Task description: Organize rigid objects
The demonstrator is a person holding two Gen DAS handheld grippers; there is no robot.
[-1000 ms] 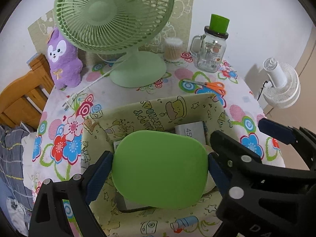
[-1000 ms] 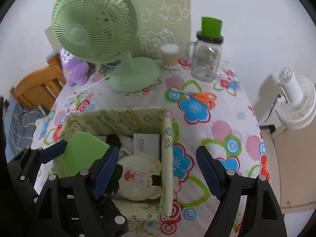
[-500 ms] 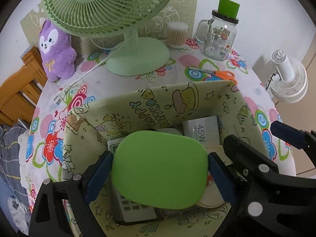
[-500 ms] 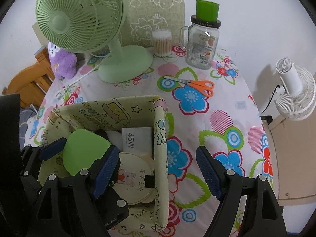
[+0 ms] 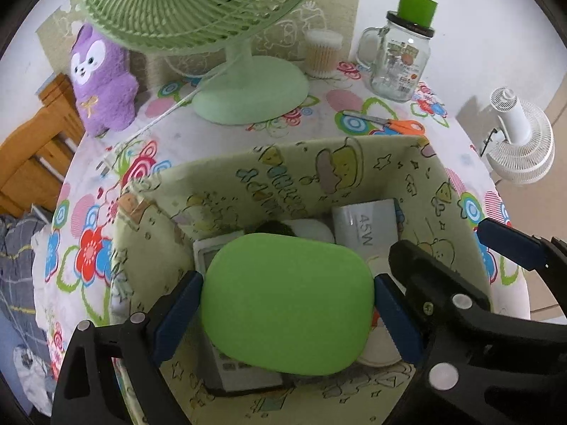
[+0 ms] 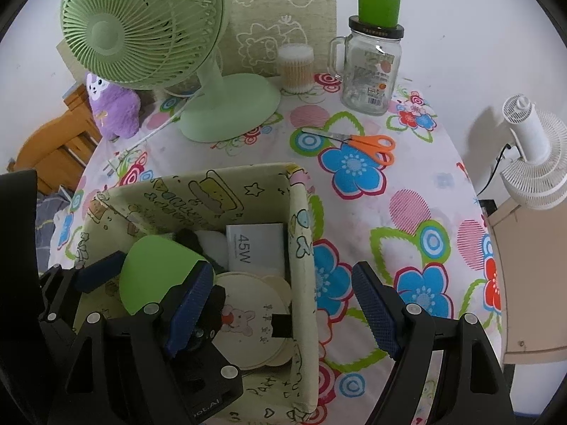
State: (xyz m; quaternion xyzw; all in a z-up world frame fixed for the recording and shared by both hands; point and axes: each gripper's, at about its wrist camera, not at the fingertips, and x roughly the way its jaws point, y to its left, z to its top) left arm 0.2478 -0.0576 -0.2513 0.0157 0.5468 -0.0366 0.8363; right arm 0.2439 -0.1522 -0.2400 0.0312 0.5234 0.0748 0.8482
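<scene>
The green case (image 5: 287, 304) is gripped by the left gripper (image 5: 287, 313) inside the fabric box (image 5: 457, 212), and the remote (image 5: 244, 377) beneath is largely hidden. The right gripper (image 6: 283, 308) is held open, straddling the box wall.

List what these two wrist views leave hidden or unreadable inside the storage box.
- Left wrist view: the green case held in the left gripper covers most of the grey device and the round bear disc.
- Both views: a dark object behind the case, too hidden to identify.
- Right wrist view: the right gripper hides the box floor's near corner.
</scene>
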